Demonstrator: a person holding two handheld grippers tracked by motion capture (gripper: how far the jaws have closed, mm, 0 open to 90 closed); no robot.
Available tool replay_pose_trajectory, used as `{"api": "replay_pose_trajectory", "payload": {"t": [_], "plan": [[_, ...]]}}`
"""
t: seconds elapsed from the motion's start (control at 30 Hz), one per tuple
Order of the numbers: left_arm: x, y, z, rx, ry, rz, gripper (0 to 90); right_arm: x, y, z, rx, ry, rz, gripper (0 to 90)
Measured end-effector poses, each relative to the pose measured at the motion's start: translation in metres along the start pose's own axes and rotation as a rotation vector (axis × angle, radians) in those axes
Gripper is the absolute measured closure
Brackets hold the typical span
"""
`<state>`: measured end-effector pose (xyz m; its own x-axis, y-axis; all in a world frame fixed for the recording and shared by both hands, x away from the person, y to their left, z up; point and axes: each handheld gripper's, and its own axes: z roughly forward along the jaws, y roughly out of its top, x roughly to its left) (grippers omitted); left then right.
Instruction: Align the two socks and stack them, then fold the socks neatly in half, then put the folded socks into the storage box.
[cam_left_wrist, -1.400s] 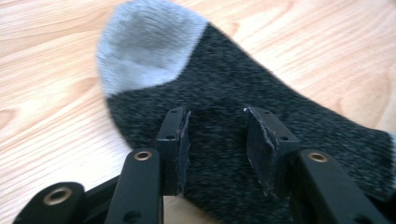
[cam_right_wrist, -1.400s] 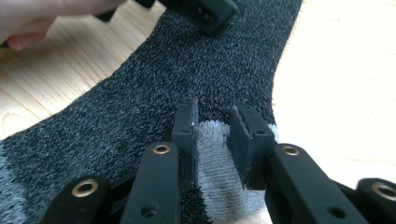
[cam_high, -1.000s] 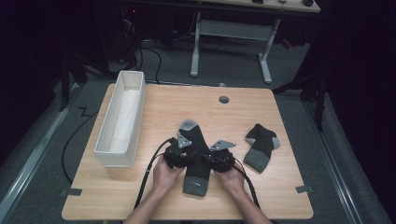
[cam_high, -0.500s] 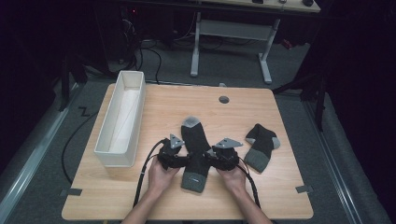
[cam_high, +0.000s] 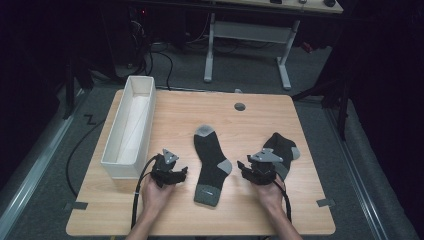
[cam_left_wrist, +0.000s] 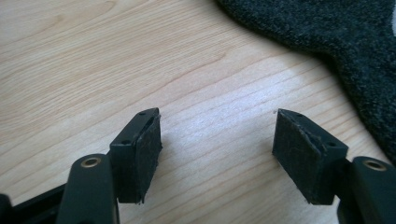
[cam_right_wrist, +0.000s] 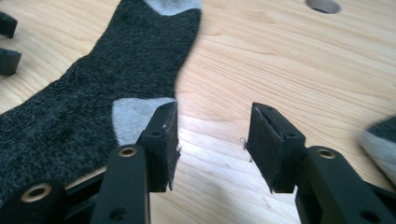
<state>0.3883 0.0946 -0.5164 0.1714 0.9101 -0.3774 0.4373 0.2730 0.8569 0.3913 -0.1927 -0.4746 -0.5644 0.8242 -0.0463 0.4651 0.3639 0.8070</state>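
Observation:
A dark grey sock (cam_high: 210, 160) with light grey toe, heel and cuff lies flat along the middle of the table; it also shows as sock (cam_left_wrist: 336, 42) and sock (cam_right_wrist: 93, 93). My left gripper (cam_high: 179, 172) rests left of it, open, with bare wood between the jaws of the gripper (cam_left_wrist: 217, 140). My right gripper (cam_high: 244, 167) sits right of the sock's heel, open, and that gripper (cam_right_wrist: 212, 140) too has nothing between its jaws. Both pairs of jaws have just been opening. A second, crumpled sock (cam_high: 282, 147) lies just beyond the right gripper.
A long white bin (cam_high: 131, 127) stands along the table's left side, close to my left hand. A round hole (cam_high: 240, 106) is in the tabletop near the far edge. Cables trail from both grippers toward the near edge.
Both grippers have let go of the middle sock and drawn apart, left one leftward and right one rightward, with jaws wider. The sock now lies stretched flat between them.

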Motion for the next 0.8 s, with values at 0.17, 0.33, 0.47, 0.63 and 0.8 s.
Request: {"api": "replay_pose_trajectory", "payload": {"t": [0.17,0.33,0.47,0.63,0.8], "plan": [[0.006,-0.001,-0.003,-0.020,-0.017,-0.001,30.6,-0.009,-0.007,-0.007,0.019,-0.016,-0.019,49.9],[0.007,-0.001,-0.004,-0.023,-0.007,-0.007,29.3,-0.028,-0.013,-0.020,-0.017,-0.046,0.027,48.4],[0.008,-0.001,-0.005,-0.023,-0.008,-0.008,29.1,-0.043,-0.016,-0.028,-0.037,-0.085,0.064,48.5],[0.008,-0.001,-0.005,-0.022,-0.009,-0.008,29.0,-0.060,-0.020,-0.037,-0.053,-0.128,0.110,49.1],[0.008,-0.001,-0.005,-0.022,-0.008,-0.009,28.8,-0.084,-0.025,-0.042,-0.011,-0.184,0.167,51.3]]}}
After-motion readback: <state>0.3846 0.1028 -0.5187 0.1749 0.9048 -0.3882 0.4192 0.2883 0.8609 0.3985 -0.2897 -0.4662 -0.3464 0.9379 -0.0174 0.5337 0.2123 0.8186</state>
